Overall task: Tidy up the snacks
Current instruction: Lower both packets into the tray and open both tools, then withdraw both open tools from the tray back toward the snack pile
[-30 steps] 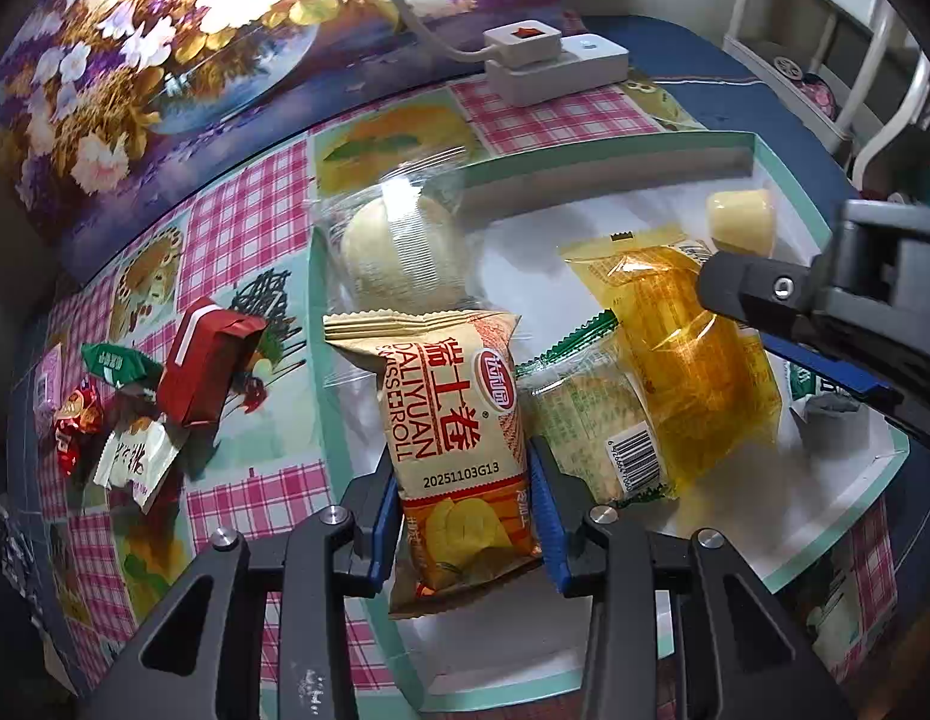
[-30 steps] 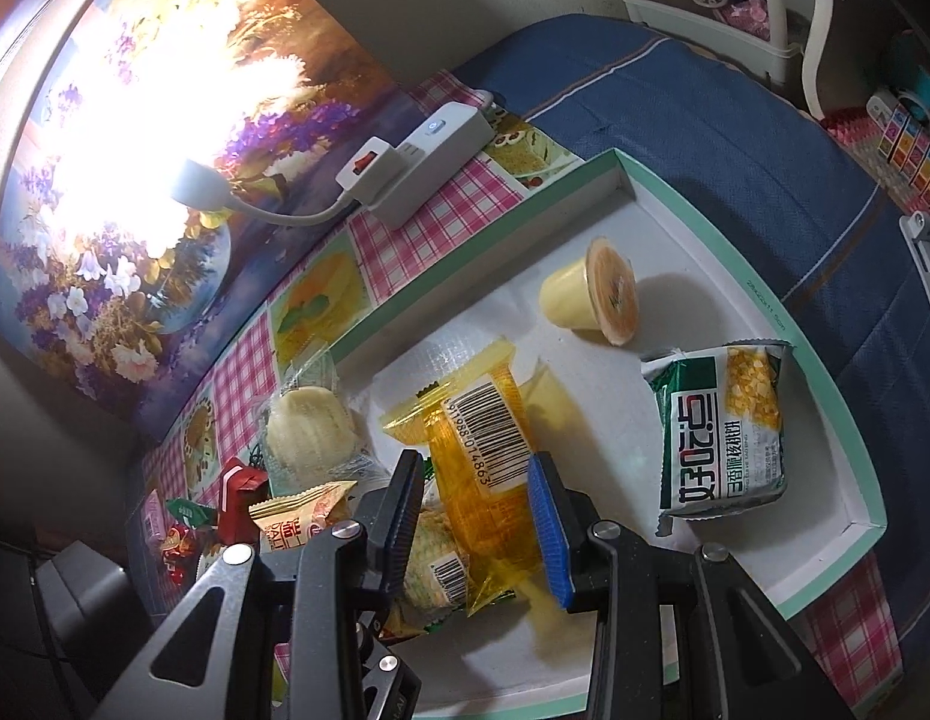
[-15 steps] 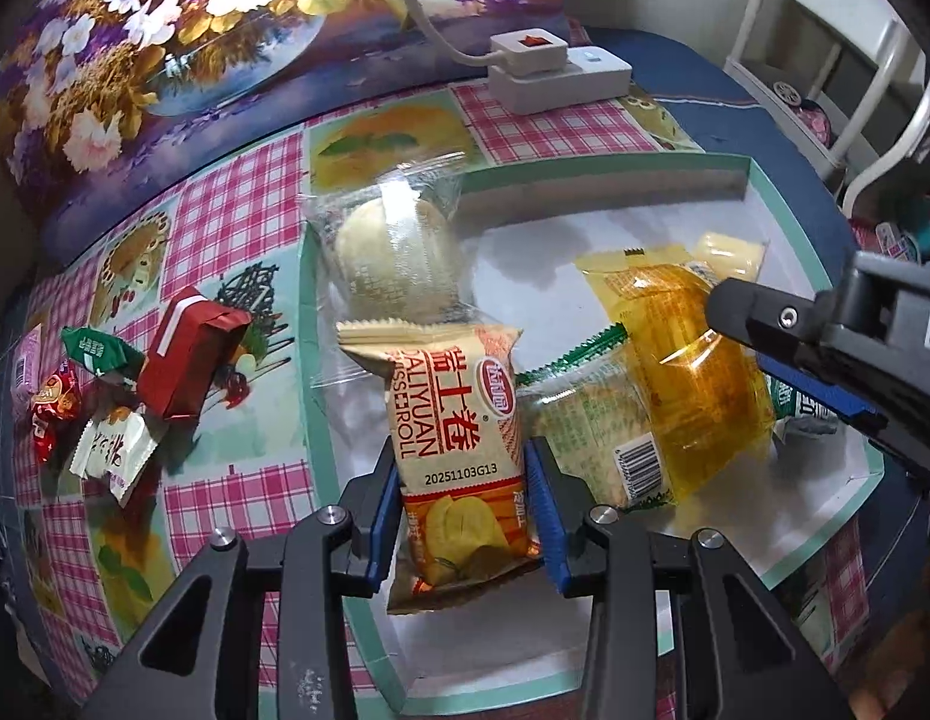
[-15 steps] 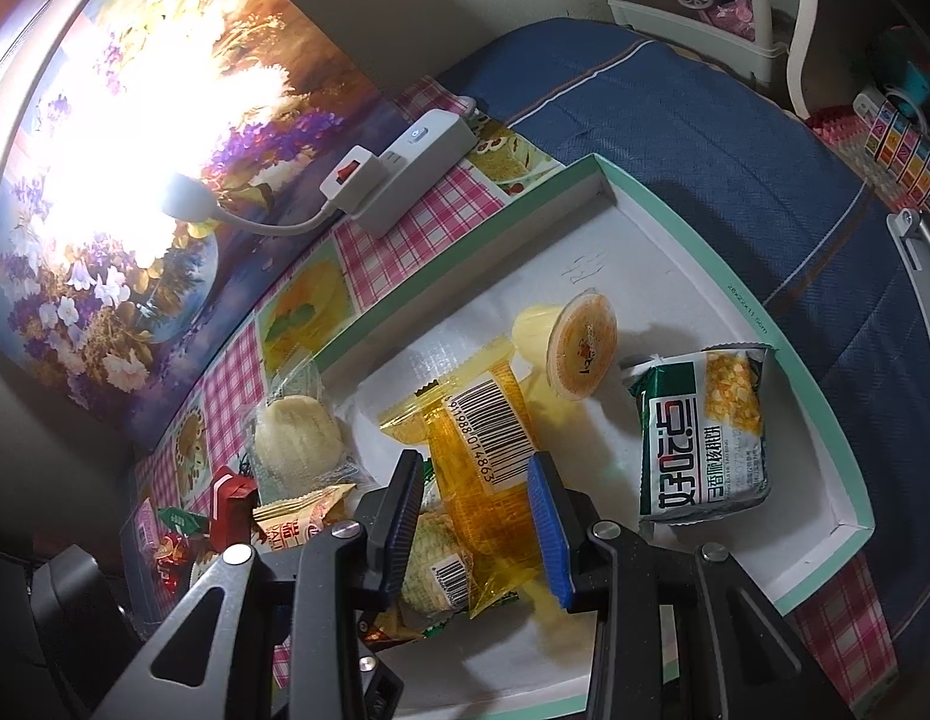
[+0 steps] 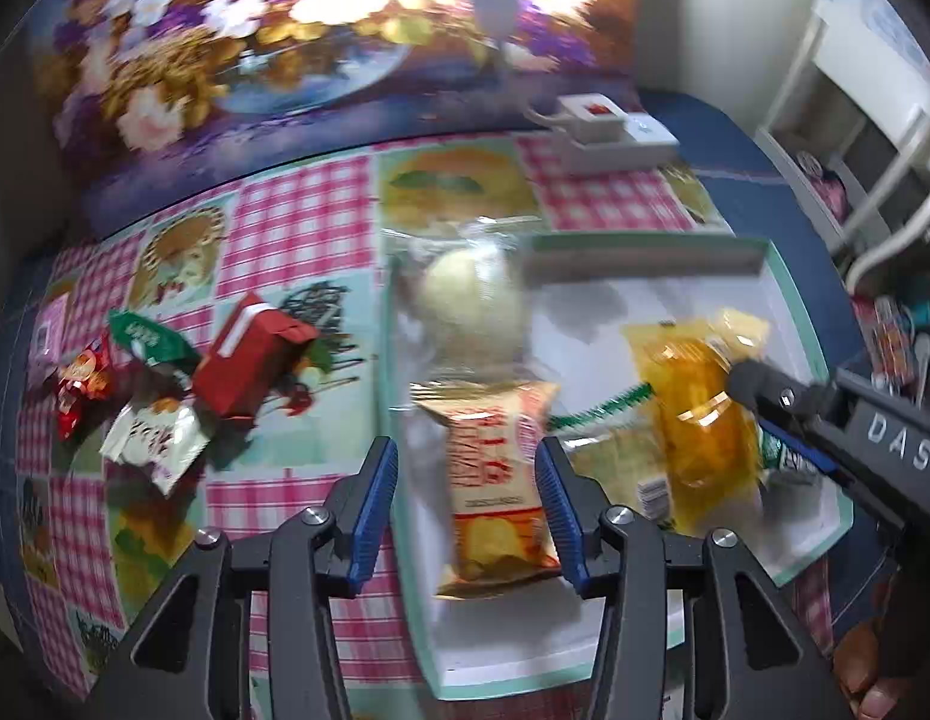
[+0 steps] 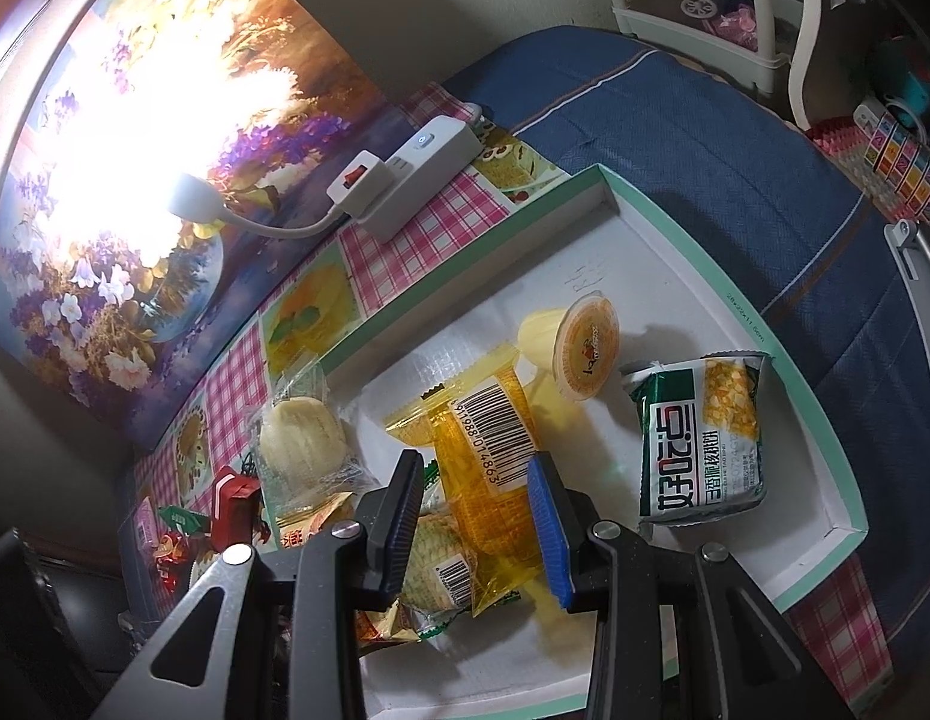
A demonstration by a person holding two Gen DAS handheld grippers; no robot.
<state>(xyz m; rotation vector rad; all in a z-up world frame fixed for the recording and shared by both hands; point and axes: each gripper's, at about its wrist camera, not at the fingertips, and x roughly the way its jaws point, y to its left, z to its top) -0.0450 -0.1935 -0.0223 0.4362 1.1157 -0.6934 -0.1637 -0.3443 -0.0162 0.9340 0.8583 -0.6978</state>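
A white tray with a teal rim point(image 5: 789, 300) point(image 6: 795, 378) holds several snacks. My left gripper point(image 5: 465, 504) hangs over its left part, jaws opening. The orange Swiss-roll packet point(image 5: 495, 480) lies flat between them, and the left pad stands clear of it. My right gripper point(image 6: 474, 522) is shut on a clear yellow packet with a barcode point(image 6: 489, 444) point(image 5: 699, 420), which rests on a green-edged cracker packet point(image 6: 435, 564). A wrapped round bun point(image 5: 471, 306), a jelly cup point(image 6: 585, 348) and a green corn packet point(image 6: 699, 438) also lie in the tray.
Left of the tray, on the checked cloth, are a red box point(image 5: 249, 366) and several small sweets point(image 5: 147, 432). A white power strip point(image 6: 405, 180) with a bright lamp sits behind the tray. A blue cloth covers the right. A person's hand point(image 5: 873, 678) shows at the lower right.
My left gripper let go of the Swiss-roll packet, its jaws widened and it rose and drew back. The jelly cup rolled closer to the yellow packet. The right gripper kept still.
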